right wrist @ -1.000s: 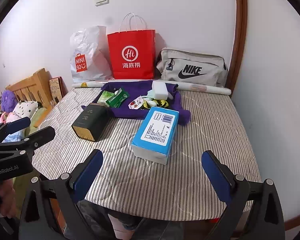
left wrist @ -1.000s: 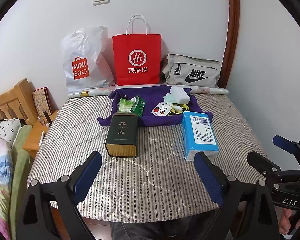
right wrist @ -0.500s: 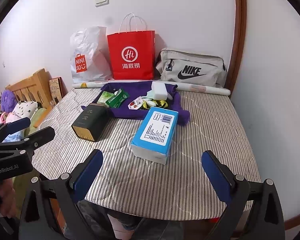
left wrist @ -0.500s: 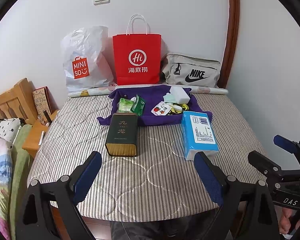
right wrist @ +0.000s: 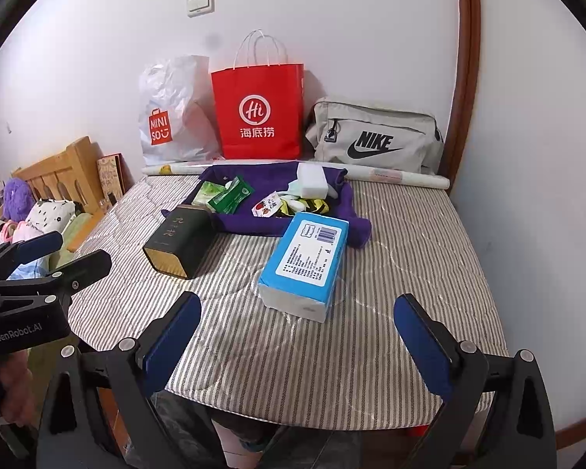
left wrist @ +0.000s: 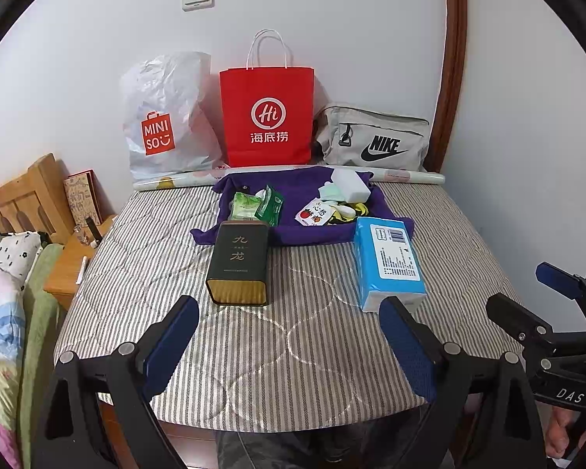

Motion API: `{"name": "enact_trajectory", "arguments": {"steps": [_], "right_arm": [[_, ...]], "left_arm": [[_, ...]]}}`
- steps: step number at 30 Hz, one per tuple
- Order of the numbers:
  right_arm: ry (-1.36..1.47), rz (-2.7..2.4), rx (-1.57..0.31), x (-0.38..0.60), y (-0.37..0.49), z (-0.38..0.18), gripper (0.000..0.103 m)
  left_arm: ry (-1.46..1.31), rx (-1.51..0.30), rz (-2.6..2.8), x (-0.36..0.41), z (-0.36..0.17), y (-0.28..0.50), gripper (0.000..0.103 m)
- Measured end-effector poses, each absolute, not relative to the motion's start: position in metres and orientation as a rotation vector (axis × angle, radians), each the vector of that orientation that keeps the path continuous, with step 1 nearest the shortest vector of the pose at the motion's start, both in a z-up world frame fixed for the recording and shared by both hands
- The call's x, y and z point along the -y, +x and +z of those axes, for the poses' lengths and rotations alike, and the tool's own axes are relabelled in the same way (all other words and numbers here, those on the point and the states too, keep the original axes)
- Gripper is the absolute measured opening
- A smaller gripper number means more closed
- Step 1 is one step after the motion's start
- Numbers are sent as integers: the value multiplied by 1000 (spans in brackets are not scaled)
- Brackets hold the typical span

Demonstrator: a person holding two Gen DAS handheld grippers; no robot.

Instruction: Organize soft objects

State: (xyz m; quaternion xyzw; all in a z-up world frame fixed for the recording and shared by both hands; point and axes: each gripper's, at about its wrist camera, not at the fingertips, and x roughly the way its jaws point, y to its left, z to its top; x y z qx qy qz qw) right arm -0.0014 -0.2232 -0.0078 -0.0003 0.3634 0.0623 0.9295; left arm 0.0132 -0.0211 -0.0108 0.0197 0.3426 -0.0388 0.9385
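Purple cloth (left wrist: 304,230): spread flat at the far middle of the striped mattress (left wrist: 277,336); its rim is folded up into a shallow tray shape.
On the cloth, left: green packets (left wrist: 258,207), lying against one another.
On the cloth, right: a white foam block (left wrist: 349,184) at the far edge; a small printed packet (left wrist: 314,213) and yellow pieces (right wrist: 312,205) are seen just in front of it.
Tissue pack (left wrist: 386,264): blue, laid flat on the mattress, its far end touching the cloth's near right corner.
Dark tin (left wrist: 240,264): laid on its side, its far end touching the cloth's near left edge; well apart from the tissue pack.
Against the wall: a white plastic bag (left wrist: 168,117), a red paper bag (left wrist: 267,117) and a grey pouch (left wrist: 375,140), stood in a row behind a paper roll (right wrist: 406,178).
Left gripper (left wrist: 289,332): fingers spread wide, nothing held; it is held above the near mattress edge.
Right gripper (right wrist: 299,330): fingers spread wide, nothing held; it is held just short of the tissue pack.
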Motion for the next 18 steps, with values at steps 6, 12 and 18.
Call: {"name": "enact_trajectory", "arguments": {"steps": [6, 12, 18], "right_arm": [[-2, 129, -742, 222, -3, -6, 98], [-2, 128, -740, 223, -3, -6, 98], [1, 131, -737, 224, -3, -4, 98]], "left_arm": [[39, -698, -78, 21, -11, 11, 94], [39, -697, -78, 21, -10, 11, 94], [38, -697, -77, 21, -10, 10, 94]]}}
